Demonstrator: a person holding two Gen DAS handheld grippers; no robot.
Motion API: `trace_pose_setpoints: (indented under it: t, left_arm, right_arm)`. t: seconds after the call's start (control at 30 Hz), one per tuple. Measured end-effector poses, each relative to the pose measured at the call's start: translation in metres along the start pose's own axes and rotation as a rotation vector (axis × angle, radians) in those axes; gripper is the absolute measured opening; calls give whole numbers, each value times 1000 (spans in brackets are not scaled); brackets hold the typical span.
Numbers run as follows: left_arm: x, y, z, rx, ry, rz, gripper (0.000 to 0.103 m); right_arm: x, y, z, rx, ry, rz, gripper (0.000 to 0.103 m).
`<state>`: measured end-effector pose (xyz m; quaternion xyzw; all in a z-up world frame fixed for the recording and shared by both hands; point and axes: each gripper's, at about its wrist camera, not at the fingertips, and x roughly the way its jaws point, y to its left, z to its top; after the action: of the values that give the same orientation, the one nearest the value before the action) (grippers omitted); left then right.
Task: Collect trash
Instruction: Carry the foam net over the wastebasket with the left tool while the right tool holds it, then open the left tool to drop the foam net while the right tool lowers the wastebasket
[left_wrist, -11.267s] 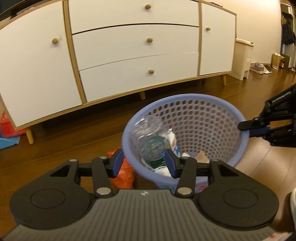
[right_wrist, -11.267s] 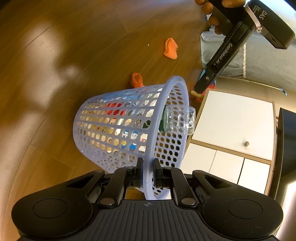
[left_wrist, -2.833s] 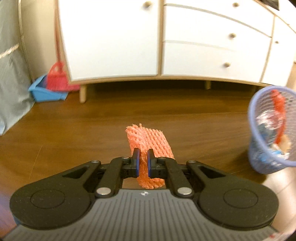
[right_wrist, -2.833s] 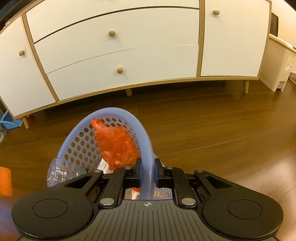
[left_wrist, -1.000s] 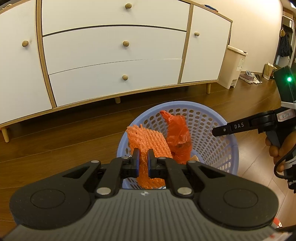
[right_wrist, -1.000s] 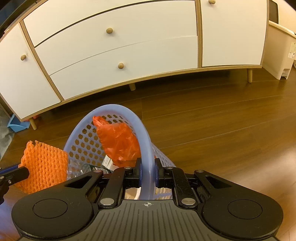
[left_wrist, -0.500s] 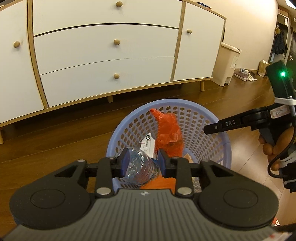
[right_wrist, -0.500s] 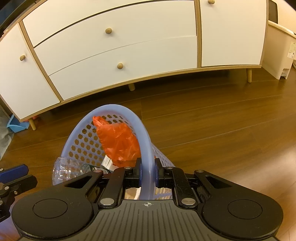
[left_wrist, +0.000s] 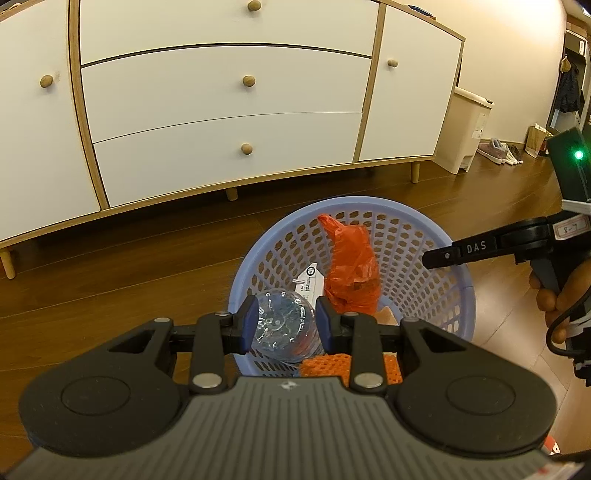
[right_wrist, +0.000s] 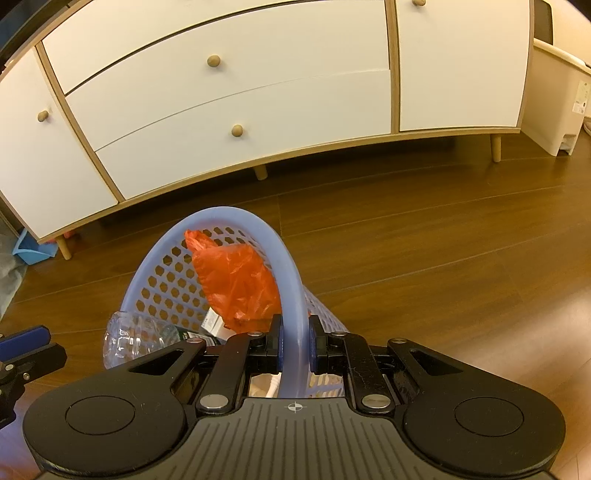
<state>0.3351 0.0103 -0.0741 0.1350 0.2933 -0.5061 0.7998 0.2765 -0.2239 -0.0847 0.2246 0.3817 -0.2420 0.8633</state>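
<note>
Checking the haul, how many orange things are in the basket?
2: an orange plastic bag standing mid-basket, and orange foam netting at its near side; more may be hidden.

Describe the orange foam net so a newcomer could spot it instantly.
Find the white sideboard; on the wood floor before it stands a lilac perforated basket. The orange foam net lies at the basket's near edge, just beyond the open left gripper. Unlike the glossy orange plastic bag and clear bottle nearby, it has a diamond mesh.
</note>
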Motion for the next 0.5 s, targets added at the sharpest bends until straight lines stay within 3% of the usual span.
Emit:
trace_pose_setpoints:
  t: [0.5]
  left_arm:
    - [-2,7,1,-13,-8,21,28]
  right_arm:
    - [2,-1,0,2,3,-7,9]
